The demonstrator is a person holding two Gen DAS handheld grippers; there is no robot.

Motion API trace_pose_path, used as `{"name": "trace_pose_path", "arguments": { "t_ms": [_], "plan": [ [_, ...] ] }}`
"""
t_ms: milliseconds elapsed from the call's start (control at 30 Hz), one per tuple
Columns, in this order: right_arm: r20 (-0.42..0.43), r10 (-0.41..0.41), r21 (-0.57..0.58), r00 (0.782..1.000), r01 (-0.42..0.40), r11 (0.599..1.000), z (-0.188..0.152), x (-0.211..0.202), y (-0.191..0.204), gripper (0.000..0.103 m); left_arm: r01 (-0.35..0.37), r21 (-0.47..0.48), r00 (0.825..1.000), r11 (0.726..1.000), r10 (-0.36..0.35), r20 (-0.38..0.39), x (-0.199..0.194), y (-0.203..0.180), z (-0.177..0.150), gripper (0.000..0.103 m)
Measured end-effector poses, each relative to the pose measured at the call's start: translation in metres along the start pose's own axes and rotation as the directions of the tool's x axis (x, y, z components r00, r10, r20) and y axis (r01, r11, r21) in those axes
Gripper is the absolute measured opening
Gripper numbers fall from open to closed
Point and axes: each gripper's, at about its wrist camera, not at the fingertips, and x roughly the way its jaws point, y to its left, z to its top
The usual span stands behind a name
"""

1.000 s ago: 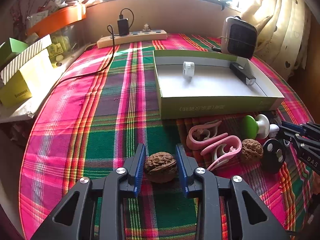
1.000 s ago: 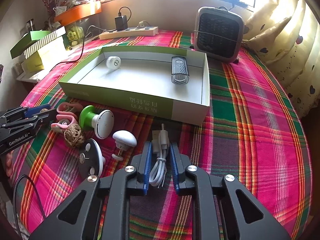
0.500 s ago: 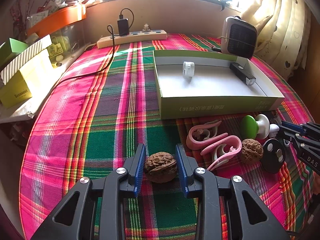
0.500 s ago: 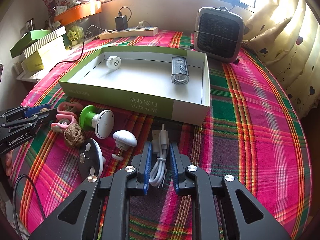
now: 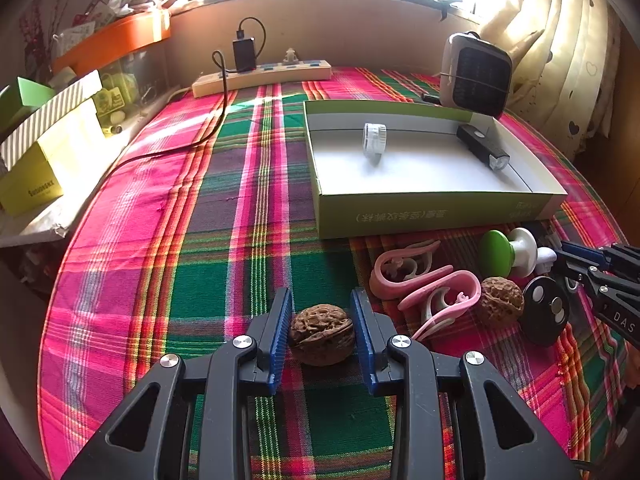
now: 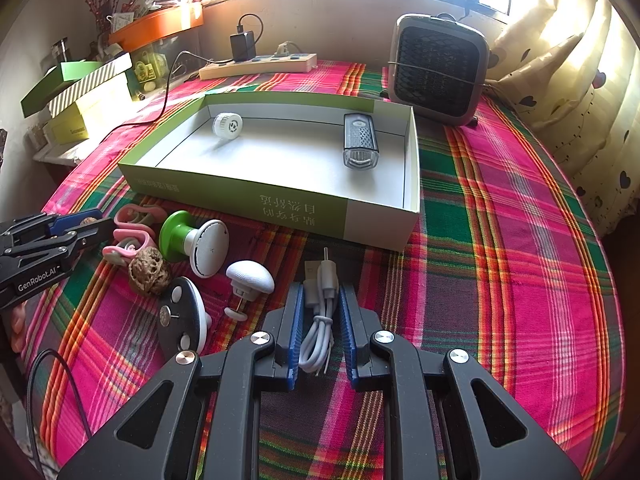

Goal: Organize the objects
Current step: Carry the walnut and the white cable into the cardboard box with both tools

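My left gripper (image 5: 321,299) is shut on a brown walnut (image 5: 322,334) that rests low on the plaid cloth. The right gripper (image 6: 320,291) is shut on a coiled white USB cable (image 6: 318,322). Behind both lies an open green box (image 6: 240,192) holding a white roll (image 6: 227,125) and a black bike light (image 6: 360,146). Between the two grippers lie pink clips (image 5: 424,280), a second walnut (image 5: 502,300), a green-and-white knob (image 6: 192,240), a black disc (image 6: 180,316) and a white mushroom-shaped knob (image 6: 250,278).
A small heater (image 6: 438,70) stands behind the box at the right. A power strip (image 5: 262,76) with a plugged charger lies along the far wall, its cord trailing left. Stacked boxes (image 5: 40,152) sit off the table's left edge; curtains hang at the right.
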Motion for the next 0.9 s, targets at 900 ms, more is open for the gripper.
{"name": "trace_pose_path", "arguments": {
  "t_ms": [900],
  "plan": [
    [0.024,0.017,0.020,1.000,-0.018,1.000,0.005,-0.009,-0.004,0.018,0.028,0.014,0.999,1.000,-0.028,0.043,-0.019,-0.008,0.012,0.028]
  ]
}}
